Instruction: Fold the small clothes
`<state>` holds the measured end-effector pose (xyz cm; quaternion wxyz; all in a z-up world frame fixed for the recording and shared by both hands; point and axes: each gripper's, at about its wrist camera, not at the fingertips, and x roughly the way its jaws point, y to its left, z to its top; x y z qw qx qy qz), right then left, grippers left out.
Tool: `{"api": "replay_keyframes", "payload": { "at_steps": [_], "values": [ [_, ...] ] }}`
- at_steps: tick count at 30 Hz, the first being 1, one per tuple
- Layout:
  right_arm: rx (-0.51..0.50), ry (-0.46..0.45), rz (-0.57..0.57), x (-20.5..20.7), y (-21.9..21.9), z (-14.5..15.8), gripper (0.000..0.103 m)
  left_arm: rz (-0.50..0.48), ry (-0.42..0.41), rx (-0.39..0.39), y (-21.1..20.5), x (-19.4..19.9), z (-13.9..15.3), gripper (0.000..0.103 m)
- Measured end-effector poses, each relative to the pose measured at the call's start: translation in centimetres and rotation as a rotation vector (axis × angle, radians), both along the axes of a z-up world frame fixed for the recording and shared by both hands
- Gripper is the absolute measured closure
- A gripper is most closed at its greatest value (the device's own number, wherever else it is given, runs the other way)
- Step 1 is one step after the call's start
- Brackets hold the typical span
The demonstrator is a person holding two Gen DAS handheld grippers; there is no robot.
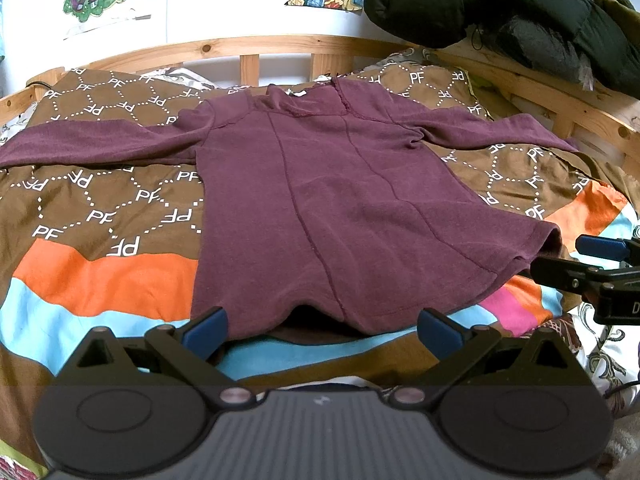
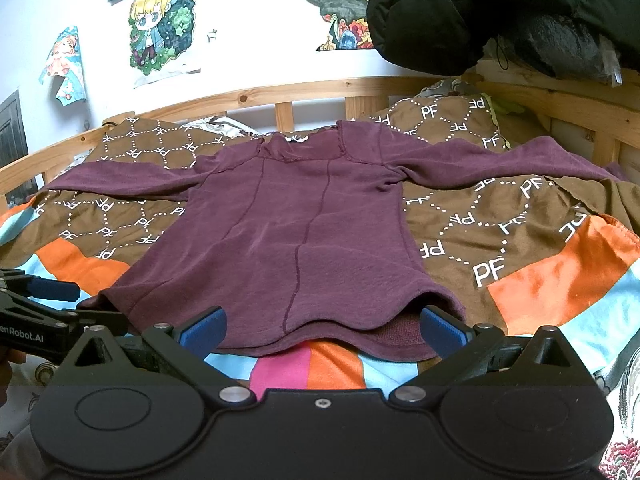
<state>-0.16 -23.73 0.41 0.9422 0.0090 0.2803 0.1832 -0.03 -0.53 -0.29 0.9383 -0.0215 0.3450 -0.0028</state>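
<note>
A small maroon long-sleeved top (image 1: 320, 184) (image 2: 288, 232) lies flat on the bed, collar toward the headboard, both sleeves spread out sideways. Its hem faces me and ripples slightly off the cover. My left gripper (image 1: 322, 330) stands open just in front of the hem's left part, nothing between its blue-padded fingers. My right gripper (image 2: 322, 328) is also open at the hem's right part, its right fingertip (image 2: 440, 326) close against the lifted hem corner. Each gripper shows at the edge of the other's view: the right one (image 1: 576, 260), the left one (image 2: 68, 300).
A brown, orange and blue patterned bedcover (image 1: 100, 208) (image 2: 540, 240) lies under the top. A wooden slatted headboard (image 1: 248, 64) runs behind it. Dark jackets (image 1: 500, 4) are piled at the back right. Cartoon posters (image 2: 160, 24) hang on the white wall.
</note>
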Motion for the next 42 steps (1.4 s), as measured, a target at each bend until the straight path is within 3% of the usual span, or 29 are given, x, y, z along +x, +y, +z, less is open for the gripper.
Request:
{"api": "replay_keyframes", "payload": {
  "at_steps": [7,14,21,25,28,33,38,42],
  "values": [
    [-0.004,0.007,0.003,0.0,0.1,-0.1,0.001,0.003,0.007,0.012,-0.2,0.3,-0.1,0.000],
    [-0.011,0.041,-0.013,1.3,-0.3,0.3,0.001,0.036,0.019,0.072,-0.3,3.0,1.2,0.000],
    [0.115,0.072,-0.076,6.0,-4.4,2.8,0.001,0.076,0.006,0.222,-1.4,9.5,7.4,0.000],
    [0.070,0.057,-0.114,10.1,-6.4,4.4,0.001,0.102,0.024,0.236,-2.4,13.5,10.8,0.000],
    [0.049,0.024,-0.188,13.2,-8.4,5.4,0.001,0.096,0.026,0.227,-3.4,16.0,11.5,0.000],
    [0.163,-0.030,-0.383,16.6,-13.8,6.0,0.000,0.083,0.007,0.179,-5.2,18.9,8.7,0.000],
    [0.189,-0.053,-0.530,19.8,-17.4,4.9,0.001,0.038,0.074,0.093,-5.1,20.0,4.1,0.000],
    [0.229,-0.043,-0.676,21.8,-19.3,3.5,0.011,0.031,0.151,0.078,-4.6,20.9,1.3,0.000]
  ]
}}
